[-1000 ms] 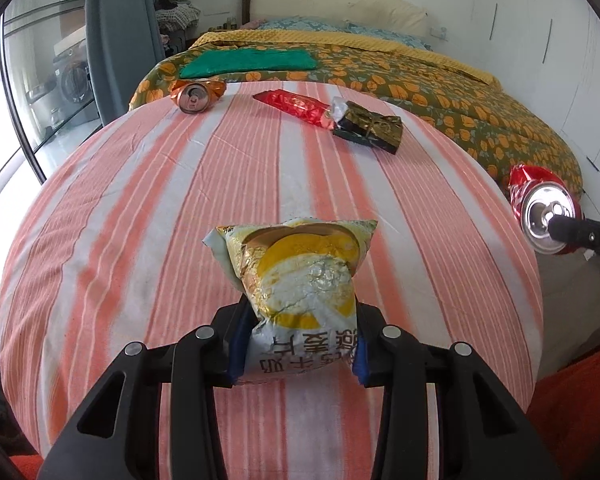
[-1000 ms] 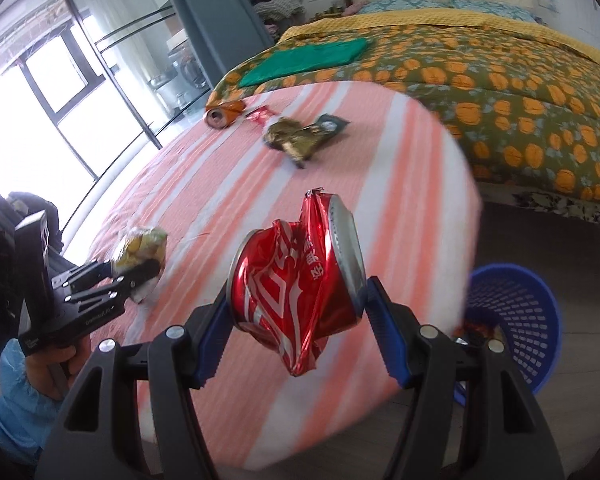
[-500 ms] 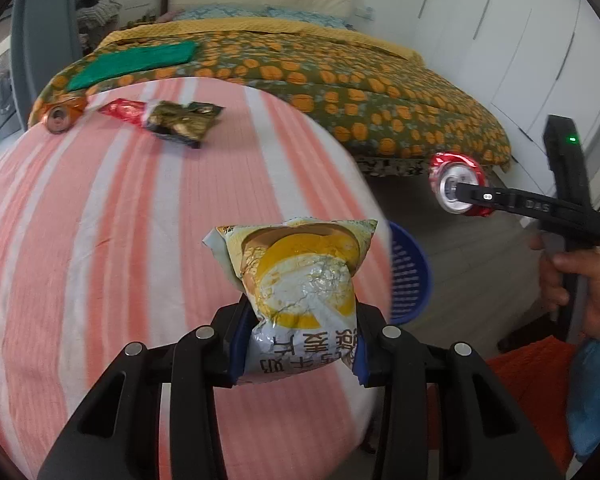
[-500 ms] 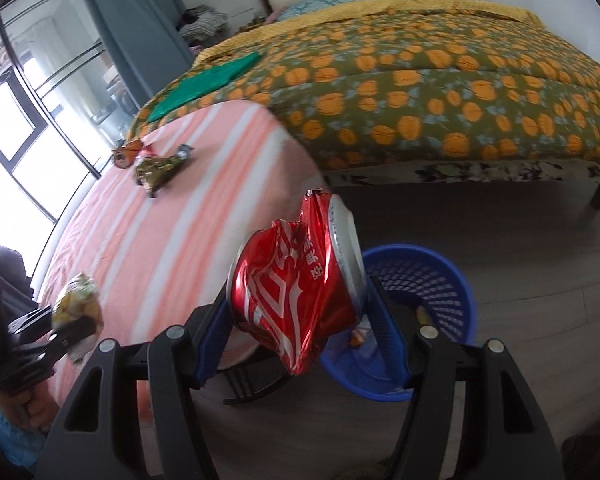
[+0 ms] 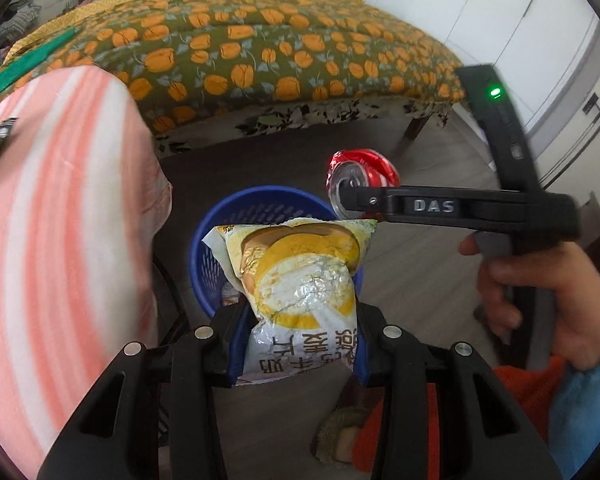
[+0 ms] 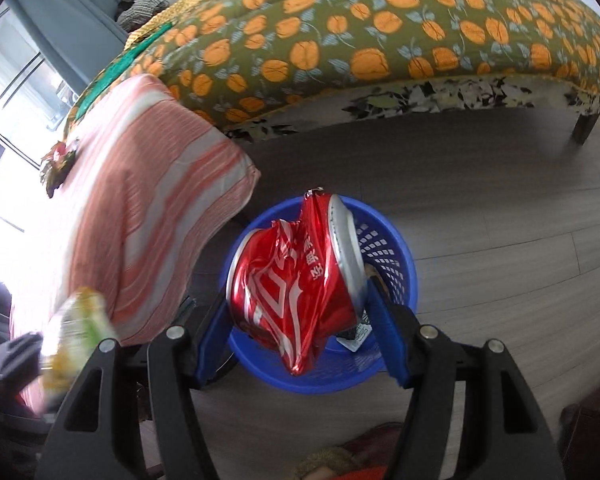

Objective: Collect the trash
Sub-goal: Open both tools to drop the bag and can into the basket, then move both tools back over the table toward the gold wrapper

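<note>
A crumpled yellow-and-white snack packet [image 5: 300, 280], pinched upright at its printed end, hangs over a blue plastic basket [image 5: 220, 256] on the grey floor. Beside it, a crushed red drink can [image 6: 296, 276], clamped sideways, hangs above the same basket.

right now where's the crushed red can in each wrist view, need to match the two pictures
Left wrist view: the crushed red can sits right of centre, clamped at the tip of the right gripper, above the yellow snack bag.
Right wrist view: the can fills the centre, between the blue pads.
Shared landmark: the blue basket, on the floor behind the can in both.
</note>
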The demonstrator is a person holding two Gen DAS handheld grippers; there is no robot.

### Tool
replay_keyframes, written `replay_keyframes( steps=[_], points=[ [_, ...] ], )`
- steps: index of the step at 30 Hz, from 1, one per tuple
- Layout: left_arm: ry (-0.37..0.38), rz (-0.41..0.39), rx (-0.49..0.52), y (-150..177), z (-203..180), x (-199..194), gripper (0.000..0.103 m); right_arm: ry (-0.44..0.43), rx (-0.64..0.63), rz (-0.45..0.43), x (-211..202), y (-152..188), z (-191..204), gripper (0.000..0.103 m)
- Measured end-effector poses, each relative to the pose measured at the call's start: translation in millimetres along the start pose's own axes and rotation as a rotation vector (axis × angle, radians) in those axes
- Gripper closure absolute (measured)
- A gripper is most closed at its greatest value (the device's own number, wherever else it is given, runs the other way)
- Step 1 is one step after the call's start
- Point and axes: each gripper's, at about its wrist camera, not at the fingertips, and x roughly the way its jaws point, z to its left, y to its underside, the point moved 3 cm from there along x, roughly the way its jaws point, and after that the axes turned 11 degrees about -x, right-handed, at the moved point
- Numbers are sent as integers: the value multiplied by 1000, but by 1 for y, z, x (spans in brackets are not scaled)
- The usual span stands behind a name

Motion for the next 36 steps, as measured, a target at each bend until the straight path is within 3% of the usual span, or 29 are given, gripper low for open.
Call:
replay_keyframes(
  steps=[10,11,12,13,16,20,24,27,31,36],
  points=[
    [-82,70,-26,-21,-1,93,60,-37,52,23,35,-23,-25,38],
    [-92,74,-27,-23,1,101,55,-33,58,20,38,-25,-28,38],
    [-101,80,-31,-25,3,109,49,-31,66,16,40,-26,-31,28],
    [-111,81,-40,-29,6,116,37,-34,80,10,41,-28,-35,23],
    [-110,71,-70,-32,9,117,33,-47,132,-29,34,-36,-44,21],
    [-49,36,-74,-30,3,88,29,15,153,-100,11,-45,-51,21],
    [43,-35,-39,-23,-8,28,22,128,133,-151,-9,-50,-47,21],
    [84,-95,-9,-15,-4,-22,16,161,118,-182,-19,-50,-35,21],
    [53,-152,-16,-1,30,-75,13,146,59,-243,-33,-52,7,21],
    [-93,-182,-78,18,105,-109,13,104,-102,-320,-42,-46,94,20]
  ],
)
